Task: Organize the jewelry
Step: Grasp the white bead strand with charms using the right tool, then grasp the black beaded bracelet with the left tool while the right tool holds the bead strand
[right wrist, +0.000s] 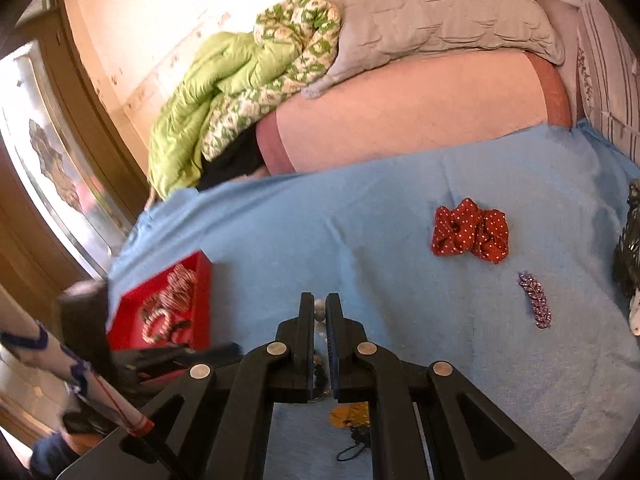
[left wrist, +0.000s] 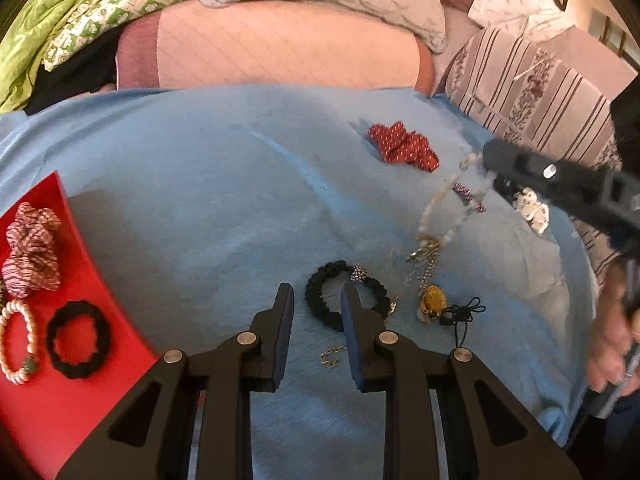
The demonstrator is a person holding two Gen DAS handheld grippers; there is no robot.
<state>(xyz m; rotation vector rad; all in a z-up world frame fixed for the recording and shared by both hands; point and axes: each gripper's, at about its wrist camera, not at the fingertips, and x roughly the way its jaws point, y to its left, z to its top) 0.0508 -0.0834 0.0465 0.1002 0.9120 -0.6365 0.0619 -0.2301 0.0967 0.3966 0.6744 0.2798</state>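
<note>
Blue cloth (left wrist: pixel 208 184) spread over a bed carries everything here, with a pink mattress edge and rumpled green bedding behind it at twelve o'clock. On the left wrist view a red tray (left wrist: pixel 100 280) lies at nine o'clock, already holding a striped scrunchie (left wrist: pixel 32 252), a pearl bracelet (left wrist: pixel 18 340) and a black hair tie (left wrist: pixel 74 338). A red dotted scrunchie (left wrist: pixel 402 146) rests well apart at one o'clock. The right tongs (left wrist: pixel 490 164) come in from three o'clock, clamped tight on a pale bead necklace (left wrist: pixel 436 204), which hangs down from them toward seven o'clock, its gold chain end (left wrist: pixel 424 256) trailing onto the cloth among an amber pendant (left wrist: pixel 434 300) and a black cord (left wrist: pixel 462 314). In the right wrist view the red tray sits at nine to ten o'clock of those tongs, so the carry runs leftward across the cloth, and the dangling tail looks likely to drag over the clutter. The left tongs (left wrist: pixel 316 300) hold nothing, their jaws a narrow gap apart, tips low over a black braided bracelet (left wrist: pixel 344 296); its ring lies flat just ahead at twelve to one o'clock, the right tip overlapping its lower rim. That bracelet is far nearer the left hand than the right. A small gold clasp (left wrist: pixel 331 356) lies between the left jaws, nearer the camera, and a purple hair clip (right wrist: pixel 536 300) rests at two o'clock of the right tongs.
</note>
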